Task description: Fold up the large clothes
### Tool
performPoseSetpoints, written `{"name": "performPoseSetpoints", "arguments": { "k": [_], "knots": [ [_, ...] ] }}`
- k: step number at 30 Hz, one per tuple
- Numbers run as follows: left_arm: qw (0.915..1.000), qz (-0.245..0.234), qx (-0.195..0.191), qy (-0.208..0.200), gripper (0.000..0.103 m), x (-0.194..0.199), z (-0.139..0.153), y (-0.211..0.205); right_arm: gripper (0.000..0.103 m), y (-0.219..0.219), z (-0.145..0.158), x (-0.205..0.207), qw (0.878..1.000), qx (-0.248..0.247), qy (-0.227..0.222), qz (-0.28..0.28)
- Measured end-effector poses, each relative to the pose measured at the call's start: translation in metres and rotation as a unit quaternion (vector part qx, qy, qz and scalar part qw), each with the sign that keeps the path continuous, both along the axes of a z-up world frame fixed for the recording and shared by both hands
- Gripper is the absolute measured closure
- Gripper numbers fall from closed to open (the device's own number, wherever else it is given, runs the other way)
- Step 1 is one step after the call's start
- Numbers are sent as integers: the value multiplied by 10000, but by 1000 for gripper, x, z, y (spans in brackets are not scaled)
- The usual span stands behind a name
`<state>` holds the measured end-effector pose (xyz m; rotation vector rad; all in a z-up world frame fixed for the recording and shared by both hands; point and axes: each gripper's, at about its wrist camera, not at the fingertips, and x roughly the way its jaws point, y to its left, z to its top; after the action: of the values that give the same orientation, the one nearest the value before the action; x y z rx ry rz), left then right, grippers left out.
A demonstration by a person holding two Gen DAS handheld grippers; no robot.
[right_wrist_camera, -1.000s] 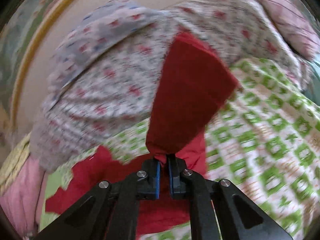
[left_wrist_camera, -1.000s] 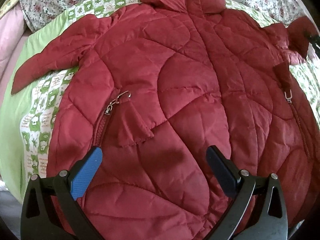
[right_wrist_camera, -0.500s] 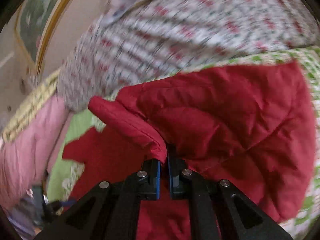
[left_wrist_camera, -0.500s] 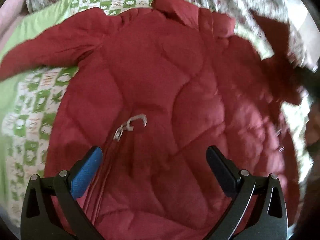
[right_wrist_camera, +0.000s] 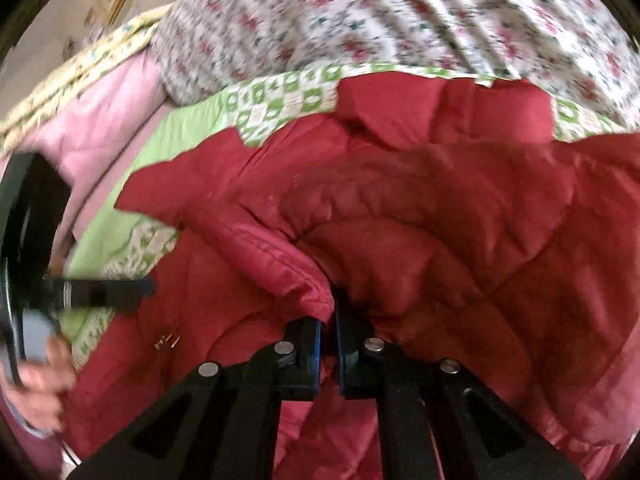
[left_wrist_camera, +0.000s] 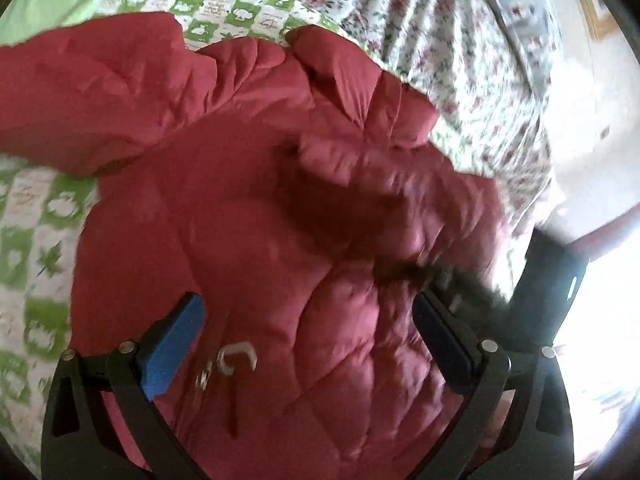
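A red quilted jacket (left_wrist_camera: 248, 208) lies front-up on a green-and-white patterned bedspread (left_wrist_camera: 36, 216). One sleeve (right_wrist_camera: 280, 256) is folded across the jacket's chest, its cuff pinched in my right gripper (right_wrist_camera: 329, 334), which is shut on it. That gripper shows in the left wrist view as a dark blurred shape (left_wrist_camera: 548, 280) at the right. My left gripper (left_wrist_camera: 308, 332) hovers open over the jacket's front, near a metal zipper pull (left_wrist_camera: 236, 356), holding nothing. The other sleeve (left_wrist_camera: 80, 92) stretches out to the left. The collar (right_wrist_camera: 440, 112) lies at the far side.
A floral quilt (right_wrist_camera: 360, 16) is bunched beyond the collar. A pink blanket (right_wrist_camera: 100, 120) lies to the far left. A hand (right_wrist_camera: 40, 384) holding the left gripper's body (right_wrist_camera: 24, 248) shows at the left edge of the right wrist view.
My right gripper has carried the sleeve from out over the bedspread inward and down across the jacket's chest. My left gripper has slid over the jacket's front, its view swinging toward the collar.
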<state>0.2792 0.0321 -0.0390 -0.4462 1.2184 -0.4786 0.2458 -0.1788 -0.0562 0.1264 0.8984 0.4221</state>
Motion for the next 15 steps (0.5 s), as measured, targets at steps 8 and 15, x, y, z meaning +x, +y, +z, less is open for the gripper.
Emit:
{"name": "performPoseSetpoints", "arguments": {
  "k": [8, 15],
  "knots": [
    [9934, 13, -919, 687, 5, 61, -32, -4, 92, 18, -5, -6, 9995, -235, -170, 138],
    [9961, -305, -615, 546, 82, 68, -34, -15, 90, 13, -7, -4, 9999, -147, -31, 64]
  ]
}}
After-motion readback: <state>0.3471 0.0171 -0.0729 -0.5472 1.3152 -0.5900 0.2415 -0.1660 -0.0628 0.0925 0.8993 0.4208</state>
